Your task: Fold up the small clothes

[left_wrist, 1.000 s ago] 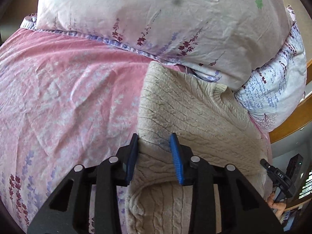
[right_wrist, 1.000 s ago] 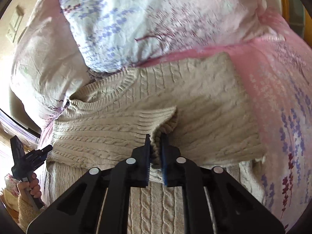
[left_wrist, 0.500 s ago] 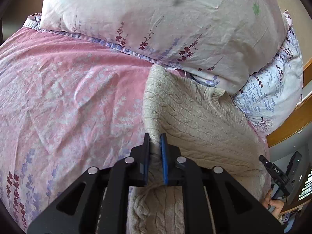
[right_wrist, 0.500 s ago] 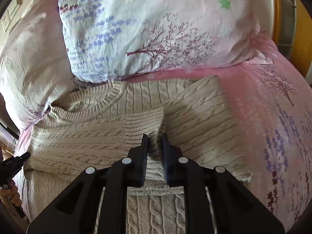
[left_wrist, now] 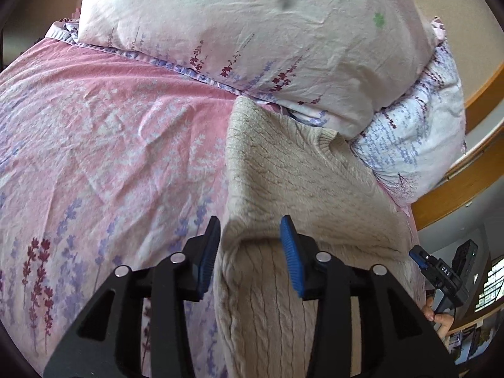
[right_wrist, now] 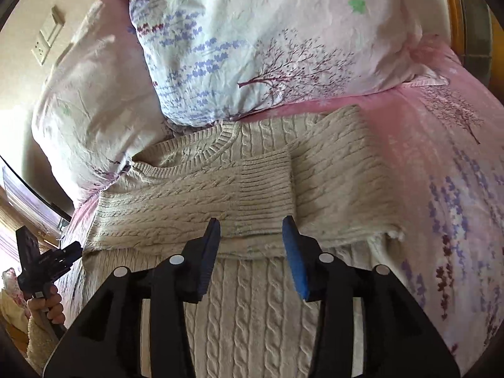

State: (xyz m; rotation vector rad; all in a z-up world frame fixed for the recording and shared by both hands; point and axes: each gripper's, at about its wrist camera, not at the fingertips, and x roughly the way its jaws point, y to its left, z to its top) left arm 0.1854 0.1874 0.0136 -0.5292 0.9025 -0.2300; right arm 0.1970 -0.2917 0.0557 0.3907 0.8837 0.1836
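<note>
Both grippers, left (left_wrist: 250, 245) and right (right_wrist: 252, 245), had released the sweater (right_wrist: 252, 189); their jaws were opening (knit lay slack between).

Cream cable-knit sweater (right_wrist: 252, 189), sleeves folded in

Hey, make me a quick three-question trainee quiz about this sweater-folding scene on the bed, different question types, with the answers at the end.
1. True or false: the cream cable-knit sweater lies on a pink floral bedsheet.
2. Multiple choice: the sleeve's ribbed cuff lies A) folded across the sweater's chest, B) hanging off the bed, C) under the pale floral pillow.
3. Fill in: the left gripper and the right gripper both have ____ pads.

Key: 1 true; 2 A; 3 blue. Both grippers' jaws are opening, and their pads are clear of the knit.
</note>
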